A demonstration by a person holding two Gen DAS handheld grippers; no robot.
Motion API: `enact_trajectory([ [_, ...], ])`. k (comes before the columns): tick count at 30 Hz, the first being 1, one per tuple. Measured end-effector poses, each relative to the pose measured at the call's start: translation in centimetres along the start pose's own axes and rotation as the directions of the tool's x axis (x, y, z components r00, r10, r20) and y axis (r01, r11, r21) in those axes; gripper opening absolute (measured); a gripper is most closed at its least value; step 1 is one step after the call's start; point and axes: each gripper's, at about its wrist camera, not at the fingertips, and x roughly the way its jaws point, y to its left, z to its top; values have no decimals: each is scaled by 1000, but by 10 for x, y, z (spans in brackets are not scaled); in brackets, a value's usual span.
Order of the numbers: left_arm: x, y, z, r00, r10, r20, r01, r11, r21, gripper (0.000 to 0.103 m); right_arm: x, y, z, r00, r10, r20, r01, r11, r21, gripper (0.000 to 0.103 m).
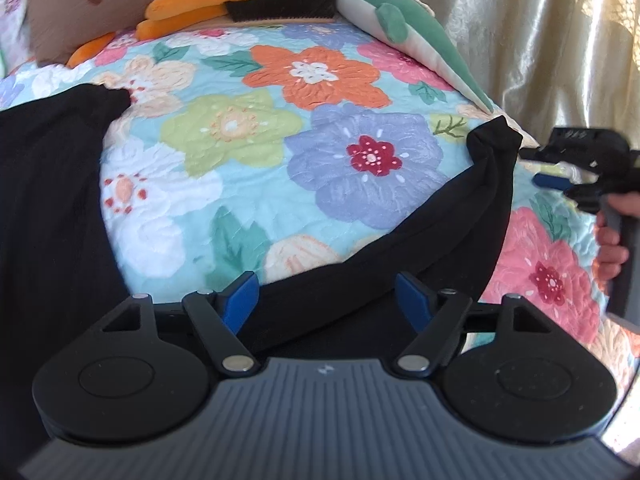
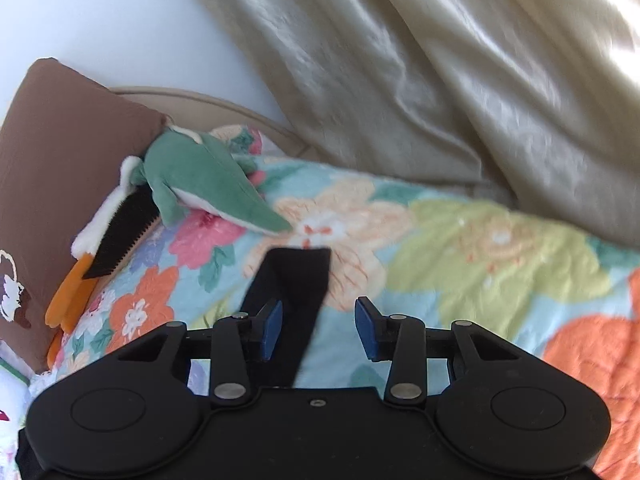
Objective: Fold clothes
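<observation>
Spread across a floral quilt (image 1: 280, 128): a black garment (image 1: 48, 208), its bulk filling the left side of the left wrist view, one long strip running from bottom centre up to a bunched end at right of centre. Left gripper (image 1: 328, 300) at the bottom of that frame, jaws apart, blue pads (image 1: 240, 300) on either side of the black strip without closing on it. Right gripper (image 1: 560, 184) at the right edge of the same frame, held by a hand (image 1: 612, 248), just beside the bunched end of the strip, apart from it.

In the right wrist view: right gripper (image 2: 318, 328) at bottom centre, jaws apart, the black garment's (image 2: 296, 280) strip lying between the blue pads (image 2: 270, 332), nearer the left one, its squared end reaching up to mid-frame. Cannot tell whether the left pad touches the cloth.

At upper left of both views: a green plush toy (image 2: 200, 184), a brown pillow (image 2: 60, 152), orange plush pieces (image 1: 184, 8). Cream curtain (image 2: 440, 60) across the upper right.
</observation>
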Motion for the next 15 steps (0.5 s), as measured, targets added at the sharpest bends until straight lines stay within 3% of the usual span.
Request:
enact_trajectory([
  [2, -10, 7, -3, 1000, 13, 6, -13, 1000, -16, 75, 12, 2, -6, 1000, -1, -16, 1, 1000, -17, 47],
  [4, -20, 18, -5, 1000, 23, 6, -22, 999, -43, 75, 21, 15, -12, 1000, -6, -16, 4, 994, -108, 46],
  [5, -26, 23, -7, 1000, 28, 7, -27, 998, -58, 75, 25, 23, -14, 999, 13, -39, -19, 985, -173, 33],
  [6, -32, 30, -8, 999, 36, 10, -35, 997, -74, 75, 29, 31, -16, 997, 35, -70, -51, 969, -242, 7],
  [10, -60, 57, -14, 993, 109, 41, -103, 986, -129, 75, 12, 39, -16, 994, 102, -45, -110, 961, -252, 5],
  [15, -109, 98, -26, 977, 198, 85, -181, 968, -176, 75, -50, 55, -9, 979, 199, 46, -186, 963, -195, 5],
])
